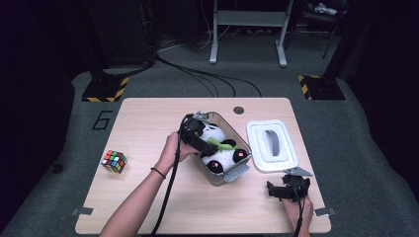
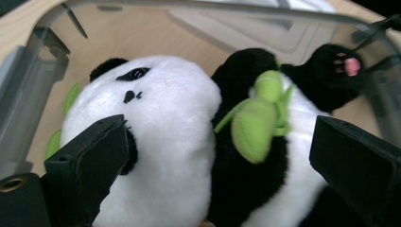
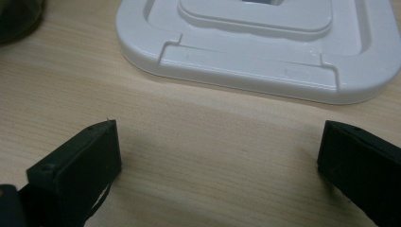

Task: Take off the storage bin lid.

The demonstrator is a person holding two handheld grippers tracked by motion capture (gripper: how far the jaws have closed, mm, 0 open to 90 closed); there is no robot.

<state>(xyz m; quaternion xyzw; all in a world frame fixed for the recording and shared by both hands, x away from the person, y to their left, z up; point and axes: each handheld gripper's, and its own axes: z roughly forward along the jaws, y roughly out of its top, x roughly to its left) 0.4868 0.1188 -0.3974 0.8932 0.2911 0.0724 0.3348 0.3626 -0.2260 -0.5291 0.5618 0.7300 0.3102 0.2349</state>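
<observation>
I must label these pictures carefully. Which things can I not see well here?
- Panda, left gripper view: legs cut off by the bottom edge; left gripper jaws cover parts of its sides.
- Lid, right gripper view: far part cut off by the top edge.
- Cube, high view: too small to read its colours exactly.

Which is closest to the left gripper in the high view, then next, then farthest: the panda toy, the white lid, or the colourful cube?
From the left gripper:
1. Panda toy, right under it, inside the clear box.
2. White lid, to the right of the box.
3. Colourful cube, far left, near the table edge.
</observation>
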